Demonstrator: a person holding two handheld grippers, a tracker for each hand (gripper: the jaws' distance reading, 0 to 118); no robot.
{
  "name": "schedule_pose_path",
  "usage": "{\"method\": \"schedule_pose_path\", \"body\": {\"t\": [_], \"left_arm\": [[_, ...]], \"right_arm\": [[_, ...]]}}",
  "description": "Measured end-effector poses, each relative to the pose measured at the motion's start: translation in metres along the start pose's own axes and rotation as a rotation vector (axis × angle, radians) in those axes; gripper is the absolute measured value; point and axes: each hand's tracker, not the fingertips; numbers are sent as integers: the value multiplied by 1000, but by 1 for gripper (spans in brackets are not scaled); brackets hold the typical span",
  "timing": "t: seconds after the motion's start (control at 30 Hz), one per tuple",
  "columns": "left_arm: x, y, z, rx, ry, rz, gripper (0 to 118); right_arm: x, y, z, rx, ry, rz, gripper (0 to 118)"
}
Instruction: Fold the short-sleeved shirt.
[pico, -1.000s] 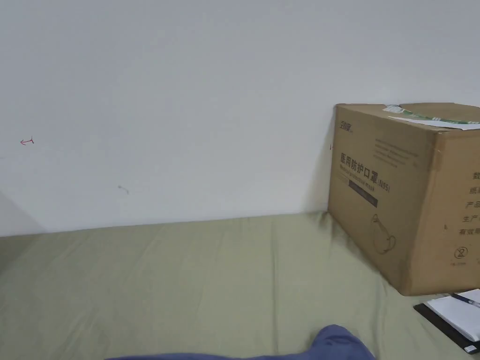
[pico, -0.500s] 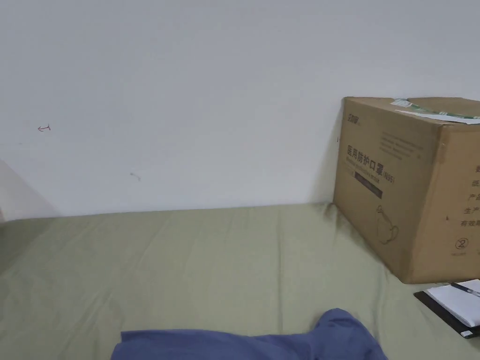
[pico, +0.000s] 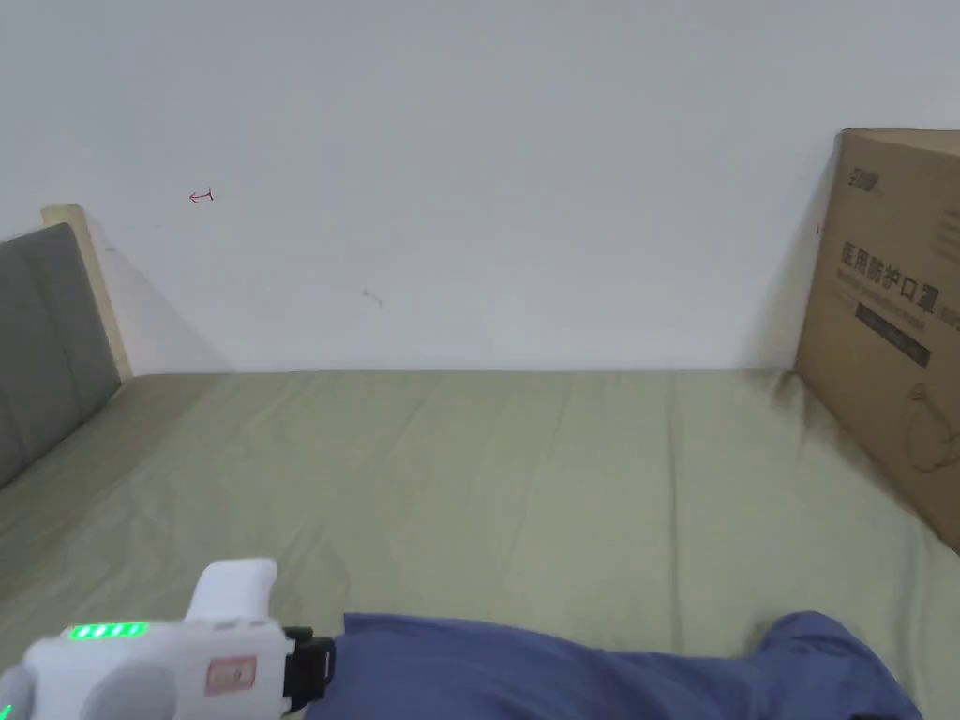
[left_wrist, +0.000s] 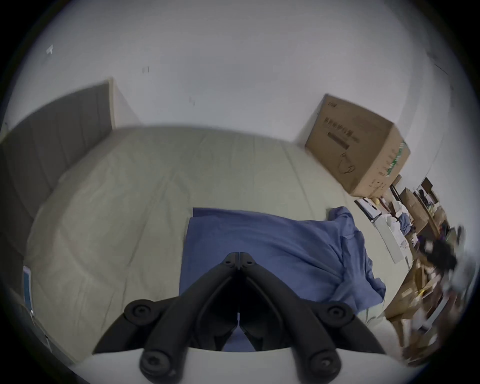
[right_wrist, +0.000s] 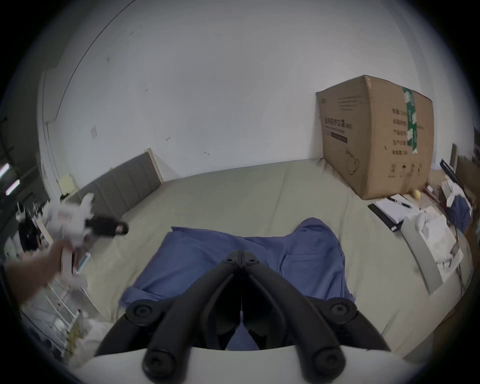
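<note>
Your left gripper (left_wrist: 238, 256) and right gripper (right_wrist: 242, 253) both hover with jaws pressed together, gripping nothing, over the blue short-sleeved shirt (right_wrist: 259, 257) lying rumpled on the near green bedsheet (pico: 525, 487).

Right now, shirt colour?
Plain blue shirt, no pattern; the right gripper view shows it best.

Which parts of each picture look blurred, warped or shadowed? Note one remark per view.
Head view: cardboard box casts a soft shadow on the wall. Left gripper view: fisheye bends the bed; right gripper smeared. Right gripper view: left gripper motion-blurred, dark corners.
</note>
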Motion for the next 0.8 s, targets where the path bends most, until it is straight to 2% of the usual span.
{"method": "schedule_pose_path", "body": {"t": [0.1,0.13,0.17,0.2,0.23,0.27,0.33,0.43,0.5,0.6,0.67,0.73,0.77,0.8], "left_arm": [[-33,51,-77,-184,10,84,0],[-41,61,-95,-187,31,108,13],[-53,68,-115,-186,32,131,50],[-64,75,-135,-187,22,152,107],[-72,74,-153,-205,32,169,117],[-76,74,-168,-238,59,165,113],[-78,80,-191,-207,91,125,114],[-82,70,-224,-246,150,-4,114],[-80,64,-243,-304,167,-93,114],[-64,57,-259,-326,227,-228,113],[-58,56,-259,-301,245,-223,113],[-52,57,-257,-304,245,-221,103],[-50,58,-248,-297,244,-216,94],[-46,58,-241,-272,238,-208,74]], "right_arm": [[-1,-5,-22,-33,10,88,1],[-1,-7,-28,-41,7,98,1],[-2,-8,-34,-41,-5,89,1],[-2,-9,-38,-40,-6,75,1],[0,-10,-43,-50,24,37,1],[1,-10,-49,-67,54,12,1],[4,-13,-61,-89,53,-7,1],[6,-18,-78,-135,32,-57,1],[8,-24,-88,-159,58,-95,1],[7,-31,-96,-175,51,-86,1],[6,-36,-100,-186,41,-62,1],[4,-41,-101,-193,33,-54,1],[4,-42,-101,-200,36,-57,1],[4,-42,-99,-205,40,-64,1]]}}
